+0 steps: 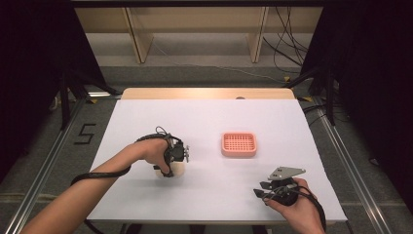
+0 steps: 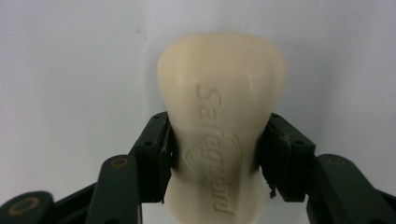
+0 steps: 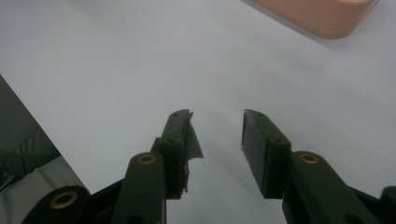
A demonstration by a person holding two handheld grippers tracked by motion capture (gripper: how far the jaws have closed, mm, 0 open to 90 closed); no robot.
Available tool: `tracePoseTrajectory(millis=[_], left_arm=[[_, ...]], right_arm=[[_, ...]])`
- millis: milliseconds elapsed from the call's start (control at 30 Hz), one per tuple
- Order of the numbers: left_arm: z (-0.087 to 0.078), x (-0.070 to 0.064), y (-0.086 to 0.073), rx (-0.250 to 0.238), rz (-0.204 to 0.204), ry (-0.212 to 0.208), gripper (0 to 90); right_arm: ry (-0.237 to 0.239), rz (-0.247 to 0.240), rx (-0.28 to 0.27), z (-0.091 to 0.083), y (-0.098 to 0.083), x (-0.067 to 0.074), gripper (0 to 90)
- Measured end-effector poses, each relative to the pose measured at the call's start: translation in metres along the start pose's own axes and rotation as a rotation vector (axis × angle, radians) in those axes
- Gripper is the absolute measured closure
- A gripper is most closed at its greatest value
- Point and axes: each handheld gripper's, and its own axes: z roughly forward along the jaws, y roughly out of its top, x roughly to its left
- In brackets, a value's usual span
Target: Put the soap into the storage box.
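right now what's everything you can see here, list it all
soap bar: 1, cream, on the white table left of centre, clamped at its narrow waist between the left gripper's jaws
soap dish: 1, pink with a gridded top, on the table right of centre, nothing on it
table cover: 1, white, over a wooden tabletop whose far edge shows
shelving: 1 unit, light wood, on the floor beyond the table
cables: several, black, on the floor at far right
left gripper: 1, black, shut on the soap bar
right gripper: 1, black, near the table's front right corner, jaws apart, holding nothing
hands: 2, one on each gripper
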Motion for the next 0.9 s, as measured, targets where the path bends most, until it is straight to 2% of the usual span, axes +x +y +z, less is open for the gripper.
tracePoseTrajectory(millis=[67,233,400,467,500,900], left_arm=[[0.0,0.0,0.0,0.0,-0.008,-0.01,48.4],[0.0,0.001,-0.001,0.003,0.001,-0.012,49.0],[-0.001,-0.001,-0.001,0.011,-0.013,-0.018,49.3],[-0.001,-0.002,-0.002,-0.001,-0.014,-0.011,49.4],[-0.001,-0.002,-0.003,-0.007,-0.023,-0.009,49.4],[-0.002,-0.008,-0.01,-0.057,-0.035,0.022,49.7]], right_arm=[[0.007,0.018,0.007,0.0,0.0,0.001,62.3],[0.003,-0.002,0.002,0.0,0.0,0.0,62.2],[0.001,-0.001,0.003,0.0,0.0,0.0,62.1],[0.006,0.013,0.007,0.0,0.0,0.0,62.1],[0.001,-0.002,0.002,0.0,0.0,0.0,62.1],[0.005,0.001,0.002,0.001,0.0,0.0,62.0]])
